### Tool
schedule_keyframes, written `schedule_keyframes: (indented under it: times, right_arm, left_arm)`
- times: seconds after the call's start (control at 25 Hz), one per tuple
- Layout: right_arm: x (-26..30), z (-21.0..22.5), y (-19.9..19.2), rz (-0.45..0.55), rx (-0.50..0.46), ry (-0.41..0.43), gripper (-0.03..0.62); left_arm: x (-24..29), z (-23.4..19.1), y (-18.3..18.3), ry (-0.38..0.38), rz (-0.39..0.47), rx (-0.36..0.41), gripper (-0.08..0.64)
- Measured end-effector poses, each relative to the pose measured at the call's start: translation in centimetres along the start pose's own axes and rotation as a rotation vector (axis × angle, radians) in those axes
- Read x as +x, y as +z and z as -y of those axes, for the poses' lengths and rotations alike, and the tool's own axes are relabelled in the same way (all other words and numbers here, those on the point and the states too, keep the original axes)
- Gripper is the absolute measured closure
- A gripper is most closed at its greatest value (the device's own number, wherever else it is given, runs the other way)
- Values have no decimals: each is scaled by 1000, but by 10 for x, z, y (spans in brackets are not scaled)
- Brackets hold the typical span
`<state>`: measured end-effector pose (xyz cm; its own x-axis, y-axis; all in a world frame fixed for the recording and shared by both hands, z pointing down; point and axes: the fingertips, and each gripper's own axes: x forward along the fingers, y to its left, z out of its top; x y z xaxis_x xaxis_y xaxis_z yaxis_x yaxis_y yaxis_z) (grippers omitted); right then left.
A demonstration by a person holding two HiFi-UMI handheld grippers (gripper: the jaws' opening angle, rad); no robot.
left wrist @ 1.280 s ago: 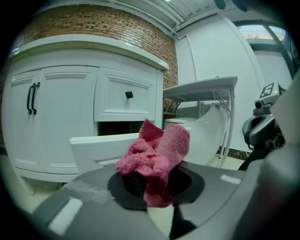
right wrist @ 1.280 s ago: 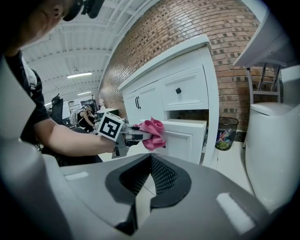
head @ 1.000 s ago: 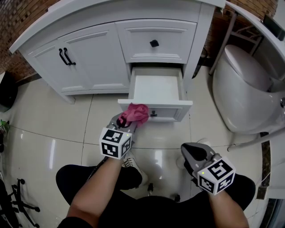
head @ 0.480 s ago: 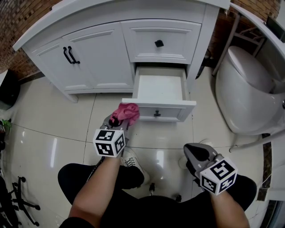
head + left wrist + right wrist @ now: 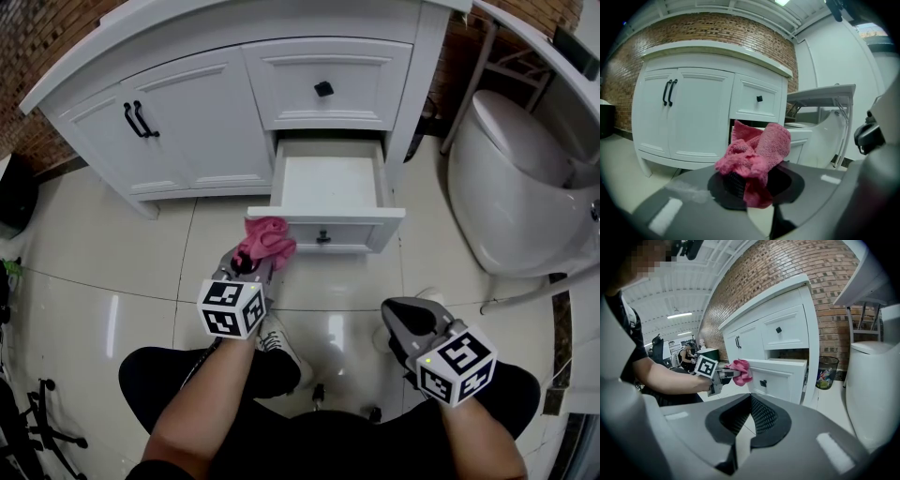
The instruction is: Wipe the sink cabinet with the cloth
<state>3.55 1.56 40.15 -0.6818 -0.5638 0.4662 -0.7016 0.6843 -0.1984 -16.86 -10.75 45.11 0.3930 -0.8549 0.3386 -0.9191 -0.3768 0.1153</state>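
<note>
Left gripper view: my left gripper (image 5: 740, 183) has its jaws closed on the pink cloth (image 5: 757, 153). The cloth is pinched low between the dark pads and bunches up above them in loose folds. Past it stands the white sink cabinet (image 5: 701, 117), with two doors carrying black handles (image 5: 668, 92) and a small drawer with a black knob (image 5: 759, 98).

In the head view, the left gripper (image 5: 247, 266) reaches forward over the tiled floor (image 5: 103, 272) and carries the cloth (image 5: 265, 240) at the left end of the front panel of the open lower drawer (image 5: 361, 232). The cloth overlaps that corner of the panel. I cannot tell whether it presses against the panel or sits just in front of it. The drawer is pulled well out of the sink cabinet (image 5: 187, 131), and its white inside is bare.

My right gripper (image 5: 406, 321) is held low and near my body, well apart from the drawer, with the toilet (image 5: 511, 187) off to its right. In the right gripper view, the right gripper (image 5: 748, 414) has its jaws pressed together at the tips with nothing between them. From there the cloth (image 5: 740, 370) shows at the near edge of the drawer front (image 5: 780, 376).
</note>
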Motion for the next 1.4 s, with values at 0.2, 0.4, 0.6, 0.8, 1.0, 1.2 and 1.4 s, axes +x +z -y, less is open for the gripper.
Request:
schedule_keyframes:
  times: [0.2, 0.4, 0.6, 0.8, 1.0, 1.2, 1.4]
  right_arm:
    - [2, 0, 0, 3, 21, 4, 584]
    - [1, -2, 3, 15, 22, 14, 584]
    - [-5, 3, 1, 20, 38, 13, 584]
    - [-12, 8, 0, 29, 49, 8, 584]
    - [-12, 12, -5, 25, 60, 12, 584]
    - [-12, 6, -4, 23, 58, 25, 584]
    - [-8, 0, -3, 15, 47, 34, 584]
  left_arm:
    - [20, 75, -31, -162, -62, 51, 469]
    - [61, 160, -63, -338, -145, 135, 469]
    - [106, 203, -83, -398, -179, 132, 469]
    - [126, 216, -98, -390, -170, 130, 469]
    - [126, 182, -103, -325, -180, 113, 469]
    - [112, 150, -98, -282, -175, 155, 469]
    - [102, 118, -98, -232, -184, 138, 471]
